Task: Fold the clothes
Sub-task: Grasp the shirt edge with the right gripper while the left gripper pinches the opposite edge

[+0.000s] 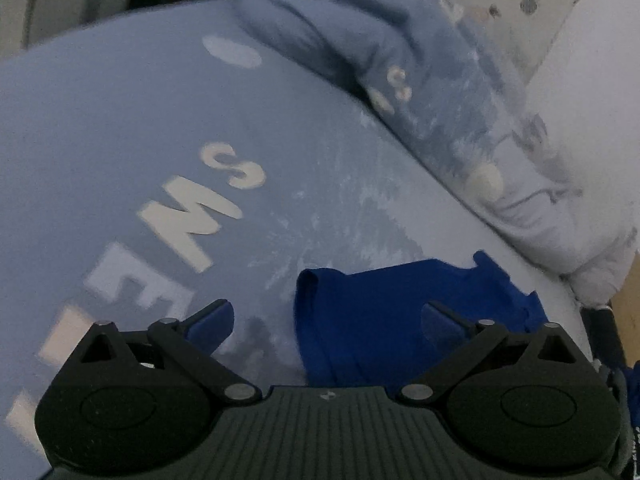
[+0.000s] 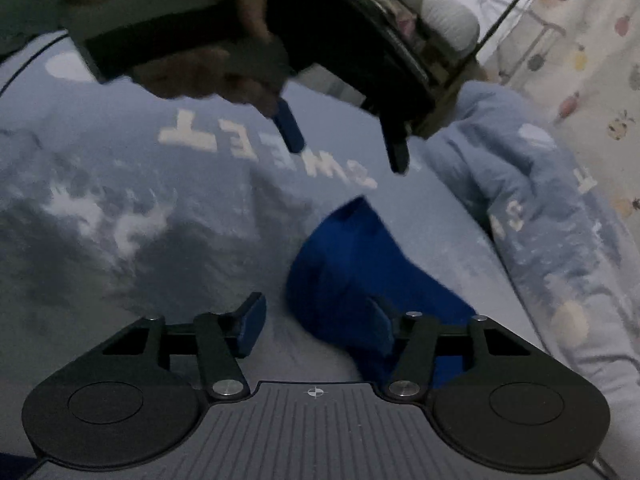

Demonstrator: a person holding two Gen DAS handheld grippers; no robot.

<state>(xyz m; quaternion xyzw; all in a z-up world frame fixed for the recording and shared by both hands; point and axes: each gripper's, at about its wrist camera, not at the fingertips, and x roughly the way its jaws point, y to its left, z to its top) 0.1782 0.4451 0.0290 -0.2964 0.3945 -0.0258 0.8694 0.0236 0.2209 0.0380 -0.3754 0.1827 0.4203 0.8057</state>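
Blue garment (image 2: 360, 276) crumpled, soft folds, on printed sheet (image 1: 120, 140); grippers spread.

Home bedroom: bed under pale blue sheet printed with white letters and ovals (image 1: 120, 128); matching rumpled blue quilt (image 2: 532, 200); fruit-patterned white curtain (image 2: 592, 64); black metal-frame rack (image 2: 508, 4) behind.

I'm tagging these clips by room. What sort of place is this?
Most likely a bedroom. The blue garment lies on a bed sheet printed with letters, a matching pillow sits at its edge, and patterned wallpaper stands behind.
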